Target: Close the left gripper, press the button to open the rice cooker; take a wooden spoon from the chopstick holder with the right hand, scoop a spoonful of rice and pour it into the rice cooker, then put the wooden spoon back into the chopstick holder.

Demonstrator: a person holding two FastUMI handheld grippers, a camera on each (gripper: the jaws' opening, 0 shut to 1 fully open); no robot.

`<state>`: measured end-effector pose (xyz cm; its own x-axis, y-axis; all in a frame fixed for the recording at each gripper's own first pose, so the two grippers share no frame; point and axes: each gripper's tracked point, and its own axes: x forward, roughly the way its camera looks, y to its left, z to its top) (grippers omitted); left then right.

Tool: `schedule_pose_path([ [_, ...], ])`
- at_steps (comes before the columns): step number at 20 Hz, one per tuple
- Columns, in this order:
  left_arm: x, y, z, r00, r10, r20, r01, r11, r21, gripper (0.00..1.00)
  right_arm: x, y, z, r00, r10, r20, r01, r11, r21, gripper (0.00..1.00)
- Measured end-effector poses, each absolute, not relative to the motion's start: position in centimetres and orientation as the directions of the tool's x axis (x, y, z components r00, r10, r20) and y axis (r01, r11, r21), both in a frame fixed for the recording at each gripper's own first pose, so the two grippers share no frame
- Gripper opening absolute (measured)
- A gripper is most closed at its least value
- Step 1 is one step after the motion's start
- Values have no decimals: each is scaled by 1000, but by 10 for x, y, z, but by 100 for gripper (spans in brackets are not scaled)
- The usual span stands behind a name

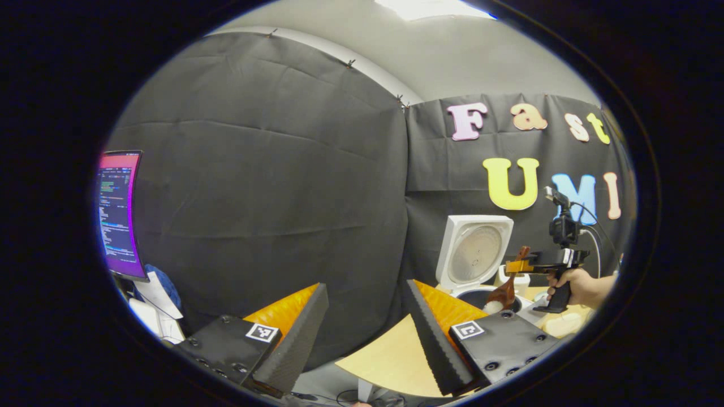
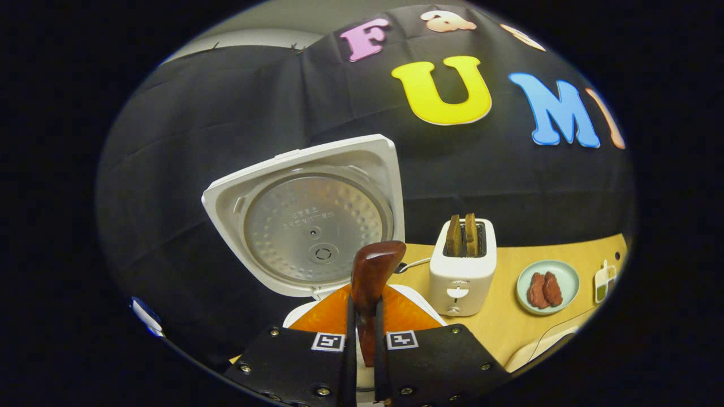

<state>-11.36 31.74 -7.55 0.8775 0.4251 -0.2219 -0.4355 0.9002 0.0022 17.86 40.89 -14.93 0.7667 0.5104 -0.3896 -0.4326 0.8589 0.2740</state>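
In the left gripper view my left gripper (image 1: 366,330) is open with nothing between its fingers, held off to the left of the white rice cooker (image 1: 474,252). The cooker's lid stands raised. Farther right, a hand (image 1: 585,285) holds my right gripper (image 1: 523,265), which is shut on the wooden spoon (image 1: 503,291). The spoon's bowl hangs down over the cooker's pot with white rice at its tip. In the right gripper view my right gripper (image 2: 363,319) clamps the spoon's brown handle (image 2: 373,268) just in front of the open rice cooker lid (image 2: 305,217).
A white toaster (image 2: 462,268) with two toast slices stands right of the cooker on the wooden table (image 2: 503,322). Beyond it lie a pale plate (image 2: 560,271) with meat pieces and a small bottle (image 2: 602,282). A lit monitor (image 1: 119,215) stands far left.
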Motion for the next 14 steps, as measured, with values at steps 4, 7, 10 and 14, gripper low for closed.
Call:
schedule_pose_path([
  [4, -111, 314, -75, 884, 412, -220, -422, 906, -1, 97, 173, 411, -138, 780, 511, -361, -502, 856, 126, 12],
  [7, -106, 311, -71, 891, 400, -213, -410, 912, -4, 92, 167, 411, -125, 795, 526, -303, -542, 840, 35, 13],
  [10, -101, 306, -69, 899, 387, -207, -396, 918, -7, 92, 163, 404, -110, 818, 521, -246, -548, 835, -55, 12],
  [14, -95, 298, -65, 910, 366, -196, -376, 927, -10, 94, 160, 395, -86, 829, 525, -192, -548, 831, -97, 12],
])
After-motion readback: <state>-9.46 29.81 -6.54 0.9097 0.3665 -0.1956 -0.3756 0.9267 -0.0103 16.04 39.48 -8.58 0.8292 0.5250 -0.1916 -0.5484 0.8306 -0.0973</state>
